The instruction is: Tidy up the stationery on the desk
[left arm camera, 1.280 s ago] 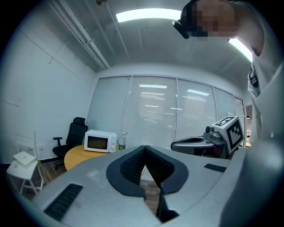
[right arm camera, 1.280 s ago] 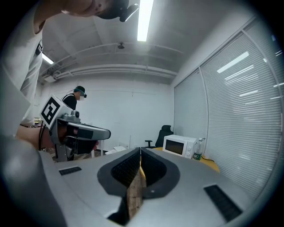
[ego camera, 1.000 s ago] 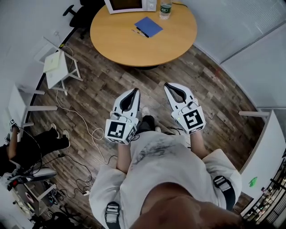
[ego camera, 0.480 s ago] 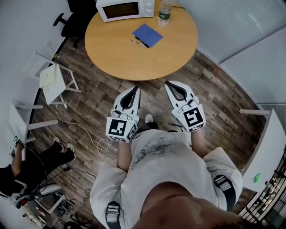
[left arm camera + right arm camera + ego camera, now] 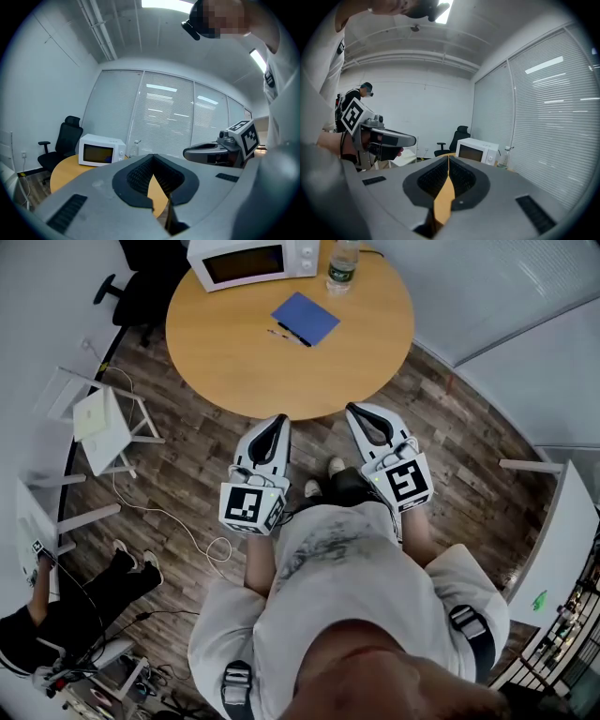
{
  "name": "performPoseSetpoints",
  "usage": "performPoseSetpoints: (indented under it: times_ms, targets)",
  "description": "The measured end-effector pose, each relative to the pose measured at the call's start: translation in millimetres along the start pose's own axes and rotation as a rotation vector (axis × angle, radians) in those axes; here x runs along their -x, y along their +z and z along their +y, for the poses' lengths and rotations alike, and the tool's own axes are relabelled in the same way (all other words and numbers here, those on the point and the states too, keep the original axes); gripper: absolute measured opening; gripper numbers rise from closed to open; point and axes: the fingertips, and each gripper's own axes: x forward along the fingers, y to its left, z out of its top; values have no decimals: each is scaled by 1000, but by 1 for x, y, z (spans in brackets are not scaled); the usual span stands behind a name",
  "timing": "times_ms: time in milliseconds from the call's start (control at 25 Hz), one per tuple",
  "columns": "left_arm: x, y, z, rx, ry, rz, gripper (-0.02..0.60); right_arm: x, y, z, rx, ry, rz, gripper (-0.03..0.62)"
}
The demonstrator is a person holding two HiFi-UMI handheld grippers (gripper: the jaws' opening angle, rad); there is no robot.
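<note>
A blue notebook (image 5: 306, 318) lies on the round wooden table (image 5: 234, 362), with two thin pens (image 5: 286, 334) just beside its near-left edge. My left gripper (image 5: 279, 418) and right gripper (image 5: 354, 409) are held side by side at the table's near edge, short of the notebook. Both are shut, with nothing between the jaws. In the left gripper view the fingertips (image 5: 152, 155) meet, and the right gripper (image 5: 220, 150) shows alongside. The right gripper view shows its fingertips (image 5: 448, 157) closed too, with the left gripper (image 5: 379, 136) at the left.
A white microwave (image 5: 251, 259) and a water bottle (image 5: 343, 261) stand at the table's far side. A black office chair (image 5: 141, 287) is at the far left. A small white side table (image 5: 98, 423) and floor cables (image 5: 202, 535) lie left. Another person (image 5: 66, 615) is at the lower left.
The table has drawn closer in the head view as I moved toward it. Both grippers now reach its near edge, still shut.
</note>
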Motion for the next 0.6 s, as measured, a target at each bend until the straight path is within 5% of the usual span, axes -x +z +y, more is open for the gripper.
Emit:
performPoseSetpoints:
  times_ms: [600]
  targets:
    - [-85,-2,75,36,109,44,9,-98,-9,-74,-23,107,42,63]
